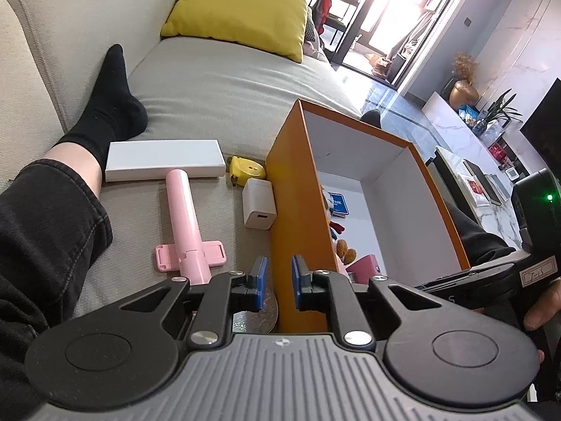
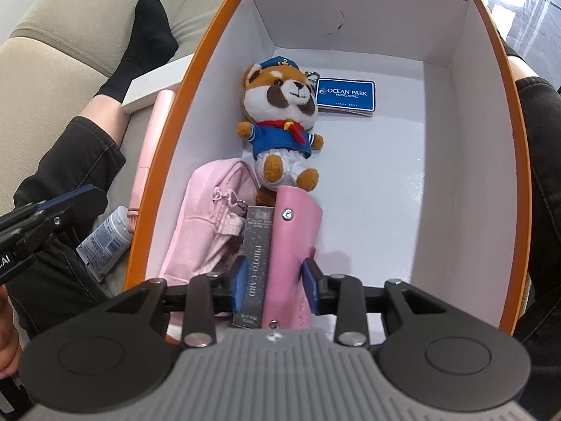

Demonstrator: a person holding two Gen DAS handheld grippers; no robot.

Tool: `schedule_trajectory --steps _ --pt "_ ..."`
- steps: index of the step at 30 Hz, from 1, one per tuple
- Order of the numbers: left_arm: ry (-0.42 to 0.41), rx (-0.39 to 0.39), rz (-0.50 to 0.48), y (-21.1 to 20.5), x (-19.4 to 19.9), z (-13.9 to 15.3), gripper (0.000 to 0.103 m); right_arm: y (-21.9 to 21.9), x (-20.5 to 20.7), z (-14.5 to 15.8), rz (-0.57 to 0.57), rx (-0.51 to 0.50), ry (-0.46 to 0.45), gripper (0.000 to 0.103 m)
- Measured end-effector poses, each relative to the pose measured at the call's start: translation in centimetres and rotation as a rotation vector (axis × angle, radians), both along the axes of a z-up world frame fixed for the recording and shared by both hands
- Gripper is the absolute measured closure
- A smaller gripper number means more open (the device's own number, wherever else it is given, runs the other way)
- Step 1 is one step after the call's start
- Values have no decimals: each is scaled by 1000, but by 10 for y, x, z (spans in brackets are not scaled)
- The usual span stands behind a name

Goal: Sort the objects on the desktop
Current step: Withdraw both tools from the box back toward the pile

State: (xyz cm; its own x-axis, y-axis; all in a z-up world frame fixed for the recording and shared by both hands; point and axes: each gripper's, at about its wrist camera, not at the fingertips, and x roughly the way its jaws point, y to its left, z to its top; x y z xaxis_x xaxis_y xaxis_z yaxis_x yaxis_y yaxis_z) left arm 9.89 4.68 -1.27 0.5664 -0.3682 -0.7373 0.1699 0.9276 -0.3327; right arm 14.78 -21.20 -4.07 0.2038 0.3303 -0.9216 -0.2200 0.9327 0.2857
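Note:
An orange box with a white inside [image 2: 505,105] stands on the sofa. In it lie a plush red panda in a sailor suit [image 2: 280,119], its blue Ocean Park tag [image 2: 345,94], a pink pouch [image 2: 210,224], a dark photo-card pack [image 2: 257,245] and a pink snap case [image 2: 298,224]. My right gripper [image 2: 275,284] points down into the box, open, with the pink case and the card pack lying between its pads. My left gripper [image 1: 279,280] is shut and empty, hovering just outside the box's orange left wall [image 1: 291,182].
Left of the box on the sofa lie a long white box [image 1: 164,159], a pink phone stick [image 1: 184,217], a yellow tape measure [image 1: 245,168], a white charger [image 1: 259,207] and a small tube [image 2: 105,242]. A person's leg in a black sock [image 1: 108,94] and a yellow pillow [image 1: 242,7] are beyond.

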Motion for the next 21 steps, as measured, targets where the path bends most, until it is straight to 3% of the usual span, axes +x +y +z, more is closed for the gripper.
schedule_trajectory --steps 10,16,21 --pt "-12 34 4 7 -8 6 87 -6 -5 12 7 1 -65 66" --pt "-20 180 -23 21 -24 15 86 -1 -16 48 103 57 -217 67" --pt "5 323 -49 32 -33 10 79 28 -22 72 269 105 -326 68"
